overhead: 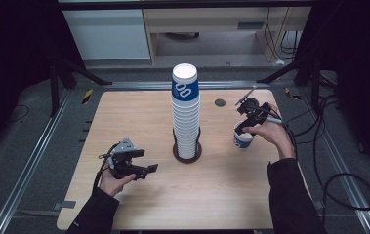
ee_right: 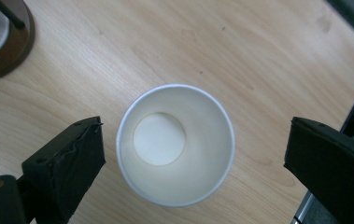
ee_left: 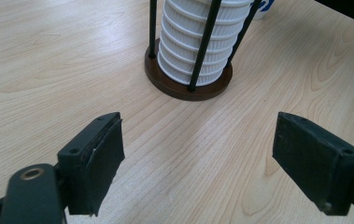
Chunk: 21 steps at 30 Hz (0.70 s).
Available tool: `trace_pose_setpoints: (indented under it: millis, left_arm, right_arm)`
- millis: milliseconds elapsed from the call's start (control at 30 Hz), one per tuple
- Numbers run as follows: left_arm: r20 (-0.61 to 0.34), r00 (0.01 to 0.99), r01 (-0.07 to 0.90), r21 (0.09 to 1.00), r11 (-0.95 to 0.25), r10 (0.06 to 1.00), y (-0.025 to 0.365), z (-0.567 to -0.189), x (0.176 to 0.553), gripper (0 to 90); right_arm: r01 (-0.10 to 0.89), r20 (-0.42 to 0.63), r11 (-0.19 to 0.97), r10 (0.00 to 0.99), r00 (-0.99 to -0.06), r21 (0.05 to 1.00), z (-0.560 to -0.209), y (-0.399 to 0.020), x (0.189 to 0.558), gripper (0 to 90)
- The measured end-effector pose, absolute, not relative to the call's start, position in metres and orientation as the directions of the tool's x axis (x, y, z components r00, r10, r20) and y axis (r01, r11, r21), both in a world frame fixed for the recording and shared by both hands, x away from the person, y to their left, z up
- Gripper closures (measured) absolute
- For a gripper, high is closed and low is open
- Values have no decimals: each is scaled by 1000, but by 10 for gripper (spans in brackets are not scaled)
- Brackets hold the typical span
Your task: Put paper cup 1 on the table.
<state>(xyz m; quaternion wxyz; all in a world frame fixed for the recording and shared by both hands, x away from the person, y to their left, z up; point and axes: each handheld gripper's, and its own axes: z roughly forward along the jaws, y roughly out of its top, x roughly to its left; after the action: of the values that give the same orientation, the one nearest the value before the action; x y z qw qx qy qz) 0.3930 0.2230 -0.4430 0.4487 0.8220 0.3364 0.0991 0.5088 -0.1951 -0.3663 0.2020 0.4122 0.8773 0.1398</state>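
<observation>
Right gripper view: upright white paper cup [ee_right: 175, 144], empty, between wide-open fingers [ee_right: 69, 165], untouched.

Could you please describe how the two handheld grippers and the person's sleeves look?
Both the left gripper and the right gripper are black, each with two blocky jaws faced with dark flat pads. The left one carries a grey three-cornered plate. Black cables trail from the right one. The sleeves are black.
</observation>
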Motion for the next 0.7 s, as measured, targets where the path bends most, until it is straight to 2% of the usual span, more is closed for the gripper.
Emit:
trace_pose_setpoints:
  millis: [167,400,467,700]
  left_arm:
    - [-144,751,466,807,-363,645,224,-443,393,158]
    - [-143,749,463,811,-356,647,225,-442,393,158]
    - [-146,747,463,814,-350,649,226,-442,393,158]
    - [-146,738,462,821,-336,659,228,-440,393,159]
  right_arm:
    - [617,-215,548,819,-531,565,-354,-204,487,69]
    - [546,-187,485,839,-512,683,-347,-212,462,80]
    - [509,-152,435,850,-505,743,-342,-215,451,80]
    - [414,-73,327,850,-522,850,-338,-215,424,84]
